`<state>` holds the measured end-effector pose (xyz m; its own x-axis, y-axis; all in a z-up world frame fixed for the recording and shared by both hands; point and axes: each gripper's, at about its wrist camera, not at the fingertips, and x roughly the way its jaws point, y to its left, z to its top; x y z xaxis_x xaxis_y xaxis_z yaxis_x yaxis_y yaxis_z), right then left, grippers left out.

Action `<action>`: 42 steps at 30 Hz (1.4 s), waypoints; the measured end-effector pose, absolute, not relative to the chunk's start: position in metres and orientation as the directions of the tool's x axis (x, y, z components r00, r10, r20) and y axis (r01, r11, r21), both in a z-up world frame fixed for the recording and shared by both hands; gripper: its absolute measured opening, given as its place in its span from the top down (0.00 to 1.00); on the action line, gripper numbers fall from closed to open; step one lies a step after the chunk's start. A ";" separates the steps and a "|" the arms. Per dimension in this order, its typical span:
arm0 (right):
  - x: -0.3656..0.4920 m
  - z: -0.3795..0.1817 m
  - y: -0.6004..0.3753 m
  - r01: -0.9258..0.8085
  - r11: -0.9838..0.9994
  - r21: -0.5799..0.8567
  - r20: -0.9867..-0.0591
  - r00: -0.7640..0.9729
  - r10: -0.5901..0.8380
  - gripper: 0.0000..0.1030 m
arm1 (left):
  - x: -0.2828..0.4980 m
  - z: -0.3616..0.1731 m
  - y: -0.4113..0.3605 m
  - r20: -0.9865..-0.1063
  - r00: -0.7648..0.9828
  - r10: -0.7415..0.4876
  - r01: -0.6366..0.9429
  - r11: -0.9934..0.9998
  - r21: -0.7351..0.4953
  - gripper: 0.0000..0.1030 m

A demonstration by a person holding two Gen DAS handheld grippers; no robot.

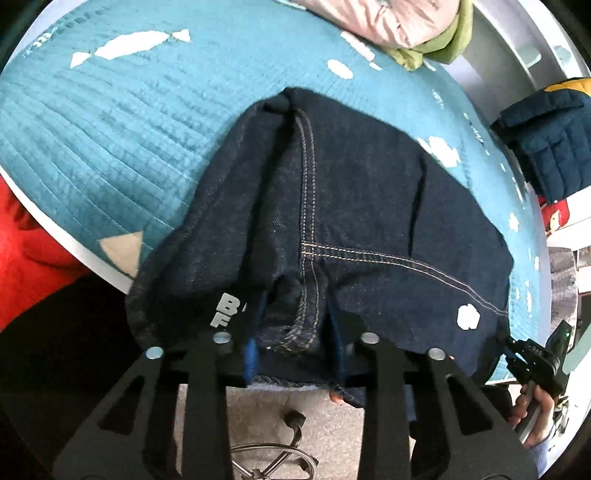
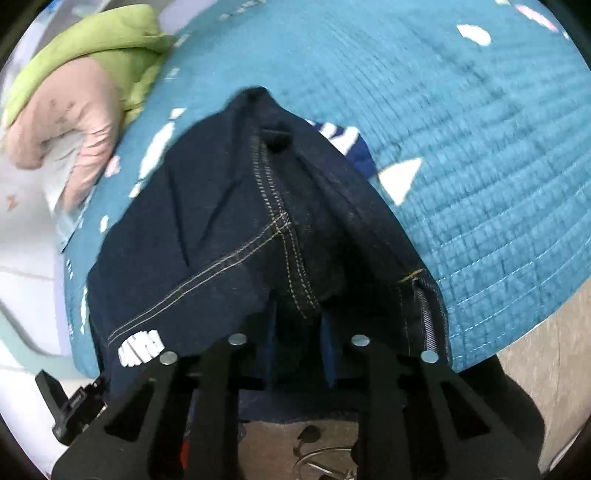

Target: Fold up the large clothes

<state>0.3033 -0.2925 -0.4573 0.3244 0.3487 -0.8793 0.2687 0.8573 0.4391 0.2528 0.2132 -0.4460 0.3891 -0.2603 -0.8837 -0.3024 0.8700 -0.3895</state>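
Dark blue jeans (image 1: 369, 206) with tan stitching lie draped over the near edge of a teal quilted blanket (image 1: 129, 122). My left gripper (image 1: 295, 339) is shut on the jeans' near edge, the denim bunched between its blue-padded fingers. In the right wrist view the same jeans (image 2: 207, 229) stretch away over the blanket (image 2: 461, 129). My right gripper (image 2: 299, 339) is shut on another part of that near edge. The right gripper also shows at the far right of the left wrist view (image 1: 532, 362), held by a hand.
A pink and green pile of clothes (image 1: 406, 26) lies at the blanket's far side, also in the right wrist view (image 2: 74, 92). A navy padded jacket (image 1: 546, 136) sits off to the right. Red fabric (image 1: 29, 251) is at left. A chair base (image 1: 273, 458) stands on the floor below.
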 end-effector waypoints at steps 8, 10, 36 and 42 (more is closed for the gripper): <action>0.264 -0.420 -0.308 0.240 0.816 0.526 -0.832 0.344 0.435 0.84 | 0.225 -0.433 0.210 -0.893 0.374 -0.251 -0.220 0.911 -0.348 0.75; 0.262 -0.433 -0.306 0.252 0.826 0.504 -0.850 0.316 0.422 0.81 | 0.225 -0.448 0.211 -0.902 0.339 -0.268 -0.232 0.905 -0.356 0.73; 0.249 -0.319 -0.130 -0.040 0.995 -0.089 -0.697 0.716 -0.034 0.62 | 0.184 -0.510 0.256 -0.825 0.451 -0.341 -0.513 0.657 -0.552 0.15; 0.265 -0.332 -0.108 -0.218 0.965 0.144 -0.750 0.612 0.250 0.72 | 0.196 -0.522 0.253 -0.814 0.439 -0.379 -0.502 0.648 -0.573 0.15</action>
